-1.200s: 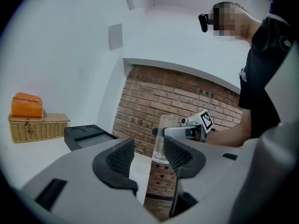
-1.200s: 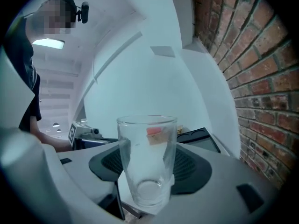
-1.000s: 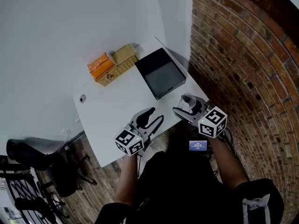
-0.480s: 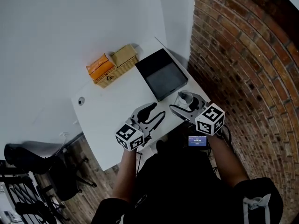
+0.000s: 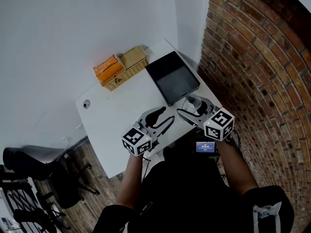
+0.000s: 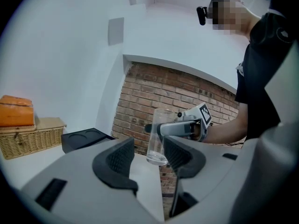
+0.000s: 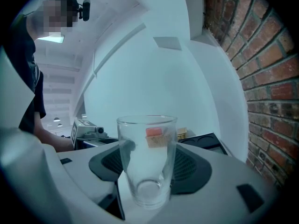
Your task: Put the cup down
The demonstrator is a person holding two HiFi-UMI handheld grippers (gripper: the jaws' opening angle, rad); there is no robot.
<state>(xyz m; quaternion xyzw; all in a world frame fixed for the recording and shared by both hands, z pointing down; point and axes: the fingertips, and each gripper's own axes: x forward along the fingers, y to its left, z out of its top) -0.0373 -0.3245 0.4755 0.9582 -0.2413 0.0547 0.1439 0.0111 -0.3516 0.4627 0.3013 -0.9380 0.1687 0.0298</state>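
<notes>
Right hand-held gripper has carried the cup slightly nearer the black tray;
jaws clamped on the upright cup; left hand-held gripper jaws apart, empty.

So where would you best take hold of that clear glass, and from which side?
Take it around the side wall, near mid-height, coming in level from the side, as the right tool does now. The glass stands upright and round, narrowing slightly toward the base. A squeeze on opposite sides of the wall should therefore hold it steady, and the wider top should resist slipping down.
</notes>
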